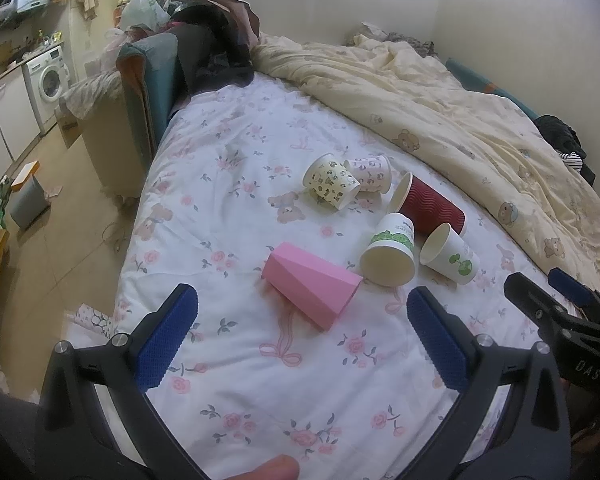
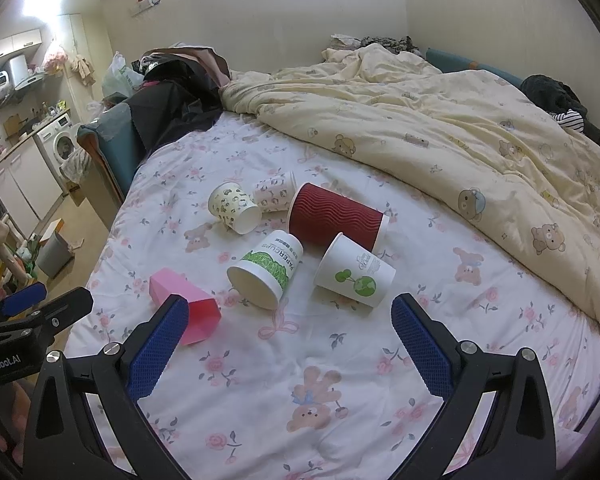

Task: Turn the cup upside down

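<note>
Several cups lie on their sides on the floral bedsheet (image 1: 228,360). A pink faceted cup (image 1: 312,290) (image 2: 186,306) lies nearest. Beyond it are a white cup with a green band (image 1: 390,254) (image 2: 266,268), a white cup with a green tree print (image 1: 450,254) (image 2: 354,274), a dark red ribbed cup (image 1: 428,204) (image 2: 336,216), a yellowish patterned cup (image 1: 330,182) (image 2: 234,208) and a pink patterned cup (image 1: 370,174) (image 2: 274,192). My left gripper (image 1: 302,308) is open and empty just short of the pink cup. My right gripper (image 2: 290,316) is open and empty before the white cups.
A rumpled cream duvet (image 1: 460,120) covers the far and right side of the bed. Dark clothes (image 1: 212,40) are piled at the bed's far left corner. The bed's left edge drops to the floor, with a grey bin (image 1: 28,200) and a washing machine (image 1: 50,76).
</note>
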Action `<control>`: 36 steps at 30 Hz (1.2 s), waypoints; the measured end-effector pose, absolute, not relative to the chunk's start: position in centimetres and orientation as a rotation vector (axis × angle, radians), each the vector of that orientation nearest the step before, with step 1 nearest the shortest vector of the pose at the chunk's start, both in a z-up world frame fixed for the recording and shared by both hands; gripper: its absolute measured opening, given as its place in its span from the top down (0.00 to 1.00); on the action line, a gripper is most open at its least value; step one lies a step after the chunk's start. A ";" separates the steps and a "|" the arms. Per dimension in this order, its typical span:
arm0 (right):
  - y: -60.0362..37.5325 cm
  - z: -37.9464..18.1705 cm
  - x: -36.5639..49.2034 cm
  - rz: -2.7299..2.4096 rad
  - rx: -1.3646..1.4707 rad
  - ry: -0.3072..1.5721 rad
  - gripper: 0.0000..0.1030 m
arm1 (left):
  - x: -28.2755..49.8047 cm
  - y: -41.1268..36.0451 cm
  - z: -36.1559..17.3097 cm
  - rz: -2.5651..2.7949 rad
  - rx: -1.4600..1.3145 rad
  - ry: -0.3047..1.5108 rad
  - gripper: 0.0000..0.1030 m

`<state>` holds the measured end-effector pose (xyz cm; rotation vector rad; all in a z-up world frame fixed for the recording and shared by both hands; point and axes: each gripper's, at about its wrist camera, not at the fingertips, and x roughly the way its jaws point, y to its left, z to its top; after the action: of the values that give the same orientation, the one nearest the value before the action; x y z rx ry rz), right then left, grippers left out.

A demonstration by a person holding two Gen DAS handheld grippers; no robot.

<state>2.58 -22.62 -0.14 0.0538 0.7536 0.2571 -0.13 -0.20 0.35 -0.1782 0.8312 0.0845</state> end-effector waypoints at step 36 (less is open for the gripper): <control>-22.6 -0.2 2.6 0.254 0.049 0.749 0.00 | -0.5 0.5 0.0 0.092 -0.176 0.834 0.00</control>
<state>2.64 -22.65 -0.21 0.0489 0.7489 0.2537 -0.51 0.46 0.03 -0.1764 0.8340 0.0921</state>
